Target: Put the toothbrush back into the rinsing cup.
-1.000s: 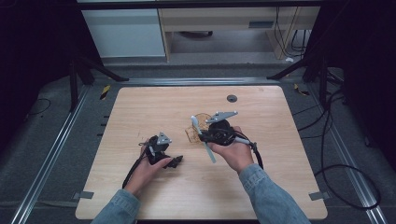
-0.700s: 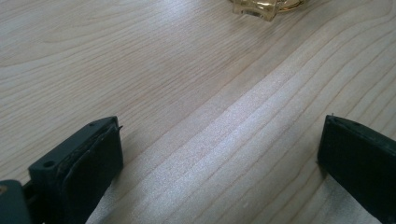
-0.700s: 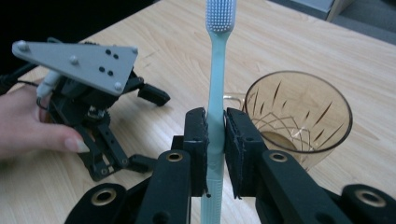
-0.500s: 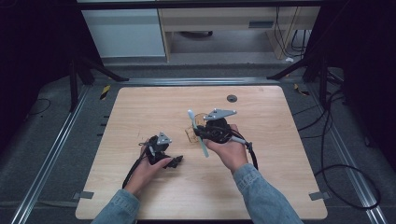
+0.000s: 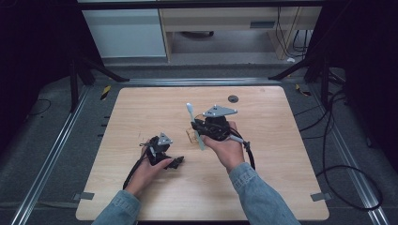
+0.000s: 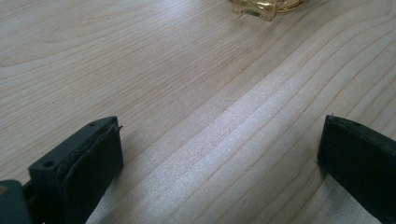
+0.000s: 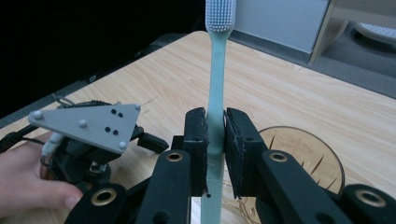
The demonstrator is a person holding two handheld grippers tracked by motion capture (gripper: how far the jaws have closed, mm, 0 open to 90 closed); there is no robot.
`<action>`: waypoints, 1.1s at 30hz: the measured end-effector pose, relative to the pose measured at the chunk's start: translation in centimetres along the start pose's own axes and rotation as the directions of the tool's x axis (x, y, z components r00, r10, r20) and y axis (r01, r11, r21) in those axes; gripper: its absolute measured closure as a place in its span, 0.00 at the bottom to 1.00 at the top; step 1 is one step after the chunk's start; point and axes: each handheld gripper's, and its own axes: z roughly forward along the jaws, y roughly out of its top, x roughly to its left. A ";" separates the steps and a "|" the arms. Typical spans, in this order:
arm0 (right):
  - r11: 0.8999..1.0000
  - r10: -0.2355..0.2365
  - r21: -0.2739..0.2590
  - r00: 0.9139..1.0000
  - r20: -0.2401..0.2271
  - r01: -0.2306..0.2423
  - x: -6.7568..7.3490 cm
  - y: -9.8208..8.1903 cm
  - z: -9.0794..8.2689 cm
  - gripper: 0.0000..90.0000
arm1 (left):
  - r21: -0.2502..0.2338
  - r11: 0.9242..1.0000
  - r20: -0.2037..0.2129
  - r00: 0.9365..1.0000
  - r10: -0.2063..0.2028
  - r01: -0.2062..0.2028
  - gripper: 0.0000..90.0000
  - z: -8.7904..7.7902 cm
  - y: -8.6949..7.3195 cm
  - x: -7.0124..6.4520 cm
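My right gripper (image 5: 201, 127) (image 7: 215, 126) is shut on a pale green toothbrush (image 5: 193, 123) (image 7: 215, 84), with both pads pressed against its handle. The brush stands nearly upright, its white bristle head at the top. Just under that gripper an amber glass cup (image 5: 191, 136) (image 7: 308, 158) sits on the wooden table (image 5: 263, 154). My left gripper (image 5: 165, 154) (image 6: 219, 140) rests low on the table to the left, open, with only bare wood between its jaws. The amber glass cup (image 6: 264, 5) edges into the top of the left gripper view.
A small dark round disc (image 5: 233, 98) lies near the table's far edge. Cables (image 5: 347, 183) trail on the floor at the right, metal rails run along both sides, and cabinets stand beyond the table.
My right gripper has lifted and turned the toothbrush more upright, and its head now points farther up the picture. The left gripper has stayed put.
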 end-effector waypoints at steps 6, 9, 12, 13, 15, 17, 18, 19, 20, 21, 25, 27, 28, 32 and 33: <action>0.999 0.007 -0.046 1.000 0.003 -0.007 0.2 0.5 0.2 0.88 | 0.000 1.000 0.000 1.000 0.000 0.000 0.00 0.0 0.0 0.0; 0.997 0.010 -0.071 1.000 0.006 -0.010 0.4 0.8 0.4 0.88 | 0.000 1.000 0.000 1.000 0.000 0.000 0.00 0.0 0.0 0.0; 0.996 0.003 -0.086 1.000 0.010 -0.002 0.6 1.1 0.4 0.88 | 0.000 1.000 0.000 1.000 0.000 0.000 0.00 0.0 0.0 0.0; 0.996 0.003 -0.088 1.000 0.010 -0.002 0.6 1.1 0.4 0.88 | 0.000 1.000 0.000 1.000 0.000 0.000 0.00 0.0 0.0 0.0; 0.996 -0.002 -0.094 1.000 0.013 0.003 0.7 1.2 0.3 0.88 | 0.000 1.000 0.000 1.000 0.000 0.000 0.00 0.0 0.0 0.0; 0.995 -0.002 -0.098 1.000 0.011 0.003 0.6 1.3 0.3 0.88 | 0.000 1.000 0.000 1.000 0.000 0.000 0.00 0.0 0.0 0.0; 0.995 -0.002 -0.098 1.000 0.015 0.004 0.6 1.3 0.3 0.88 | 0.001 1.000 0.000 1.000 0.000 0.000 0.00 0.0 0.0 0.0; 0.995 -0.002 -0.099 1.000 0.015 0.003 0.6 1.3 0.3 0.88 | 0.000 1.000 0.000 1.000 0.000 0.000 0.00 0.0 0.0 0.0; 0.994 -0.001 -0.105 1.000 0.014 0.002 0.6 1.4 0.3 0.88 | 0.000 1.000 0.000 1.000 -0.001 0.001 0.00 0.0 0.0 0.0; 0.994 -0.002 -0.107 1.000 0.016 0.003 0.6 1.4 0.2 0.88 | 0.000 1.000 0.000 1.000 0.000 0.000 0.00 0.0 0.0 0.0; 0.992 -0.002 -0.124 1.000 0.018 0.004 0.5 1.8 0.0 0.88 | 0.000 1.000 0.000 1.000 0.000 0.000 0.00 0.0 0.0 0.0; 0.991 -0.006 -0.136 1.000 0.016 0.008 0.6 2.0 -0.1 0.88 | 0.000 1.000 0.000 1.000 0.000 0.000 0.00 0.0 0.0 0.0; 0.990 -0.005 -0.141 1.000 0.013 0.007 0.6 2.1 -0.2 0.88 | 0.000 1.000 0.000 1.000 0.000 0.000 0.00 0.0 0.0 0.0; 0.988 -0.008 -0.153 1.000 0.011 0.010 0.7 2.4 -0.1 0.88 | 0.001 1.000 -0.002 1.000 0.002 -0.002 0.00 0.0 0.0 0.0; 0.988 -0.009 -0.155 1.000 0.010 0.010 0.7 2.5 -0.1 0.88 | 0.000 1.000 -0.002 1.000 0.002 -0.002 0.00 0.0 0.0 0.0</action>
